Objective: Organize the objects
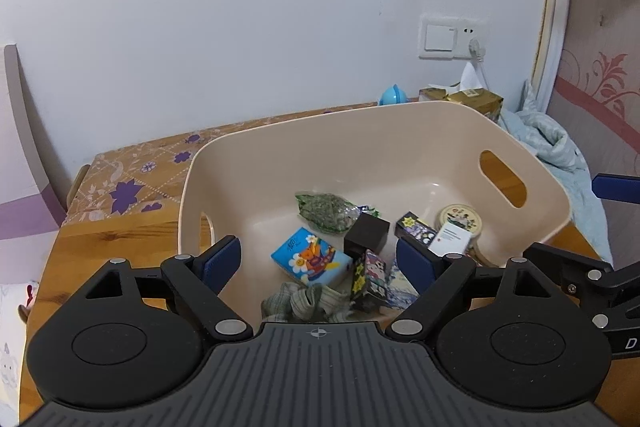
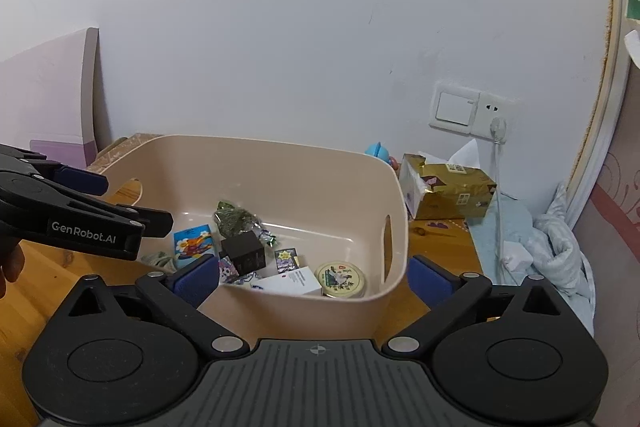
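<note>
Setting: wooden tabletop [image 1: 120,251] is standing against a white wall, carrying a beige plastic basket [image 1: 360,147].
Left gripper [image 1: 320,263]: jaws are standing wide, holding nothing, hovering over the basket's near rim.
Right gripper [image 2: 312,277]: jaws are gaping wide and empty, straddling the basket's near right corner.
Basket contents: tissue pack [image 1: 310,261], black box [image 1: 366,235], green packet [image 1: 326,213], round tin [image 1: 460,221], white card box [image 1: 450,241] and socks [image 1: 300,303] are lying jumbled, pointing different ways.
Surroundings: gold tissue box [image 2: 448,191] is sitting beyond the basket, near the wall socket [image 2: 494,111].
</note>
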Demonstrator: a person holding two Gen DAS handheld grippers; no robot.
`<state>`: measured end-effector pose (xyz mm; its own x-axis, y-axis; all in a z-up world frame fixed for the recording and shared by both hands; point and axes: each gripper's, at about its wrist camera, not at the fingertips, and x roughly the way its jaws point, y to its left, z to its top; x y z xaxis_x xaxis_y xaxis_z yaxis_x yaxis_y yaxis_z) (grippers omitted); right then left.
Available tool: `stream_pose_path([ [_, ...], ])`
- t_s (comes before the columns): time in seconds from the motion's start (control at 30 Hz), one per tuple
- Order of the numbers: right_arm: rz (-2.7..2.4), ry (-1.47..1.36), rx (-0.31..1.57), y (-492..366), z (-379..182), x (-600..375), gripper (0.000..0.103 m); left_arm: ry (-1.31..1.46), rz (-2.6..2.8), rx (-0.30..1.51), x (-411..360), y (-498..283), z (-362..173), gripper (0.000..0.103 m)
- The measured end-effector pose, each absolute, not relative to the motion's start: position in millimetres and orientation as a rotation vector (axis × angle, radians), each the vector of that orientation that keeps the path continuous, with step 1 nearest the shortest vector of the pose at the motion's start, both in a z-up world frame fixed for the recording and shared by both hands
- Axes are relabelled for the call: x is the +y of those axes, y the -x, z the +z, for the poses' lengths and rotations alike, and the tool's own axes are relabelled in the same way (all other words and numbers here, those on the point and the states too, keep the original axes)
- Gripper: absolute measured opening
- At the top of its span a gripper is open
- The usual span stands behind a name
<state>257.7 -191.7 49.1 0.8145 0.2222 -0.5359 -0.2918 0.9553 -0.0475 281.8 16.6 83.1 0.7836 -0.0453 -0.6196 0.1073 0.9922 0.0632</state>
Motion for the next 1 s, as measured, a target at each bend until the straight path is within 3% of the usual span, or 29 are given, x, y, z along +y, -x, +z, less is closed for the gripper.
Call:
stream_pose_path([
  [1.0, 0.245, 0.05, 0.535, -170.7, 49.6, -225.5, 0.103, -0.057, -0.069, 0.617, 13.1, -176.3, 99.1, 0.087],
])
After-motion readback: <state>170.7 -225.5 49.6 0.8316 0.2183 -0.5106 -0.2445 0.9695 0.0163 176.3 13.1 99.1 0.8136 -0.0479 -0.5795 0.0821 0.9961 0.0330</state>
